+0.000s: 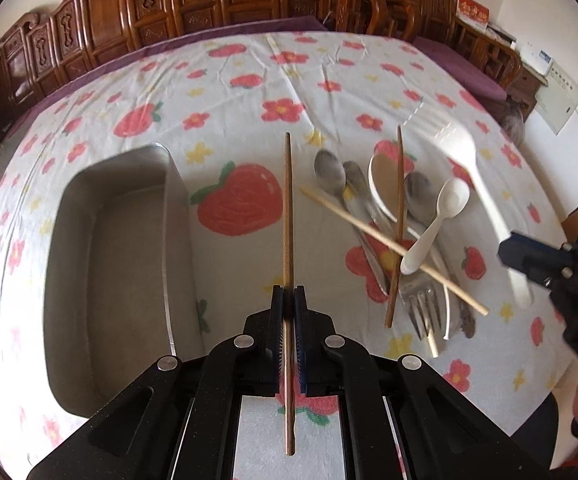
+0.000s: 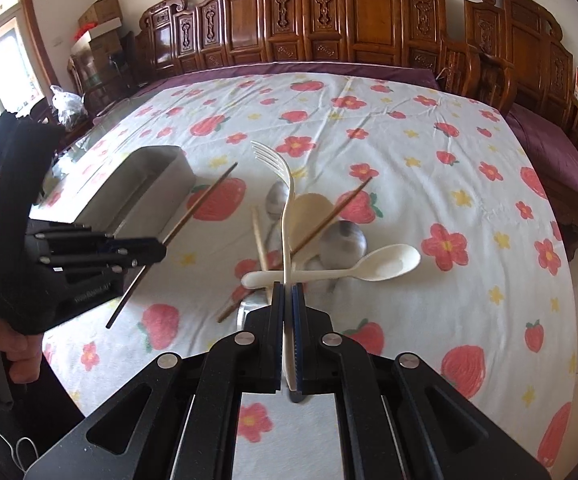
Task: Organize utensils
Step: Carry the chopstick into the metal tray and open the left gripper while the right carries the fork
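Note:
My left gripper (image 1: 288, 292) is shut on a dark wooden chopstick (image 1: 287, 200) and holds it above the cloth, just right of the empty metal tray (image 1: 109, 264). My right gripper (image 2: 287, 290) is shut on a white plastic fork (image 2: 283, 184), lifted over the utensil pile. On the cloth lie metal spoons (image 1: 331, 168), a cream spoon (image 1: 385, 184), a white plastic spoon (image 1: 437, 220), a metal fork (image 1: 423, 304), a second dark chopstick (image 1: 398, 216) and a pale chopstick (image 1: 389, 244). The left gripper (image 2: 153, 250) and the tray (image 2: 145, 188) also show in the right wrist view.
The table carries a white cloth (image 1: 249, 92) printed with strawberries and flowers. Carved wooden chairs (image 2: 329, 20) line the far side. A wall (image 1: 561, 92) stands to the right.

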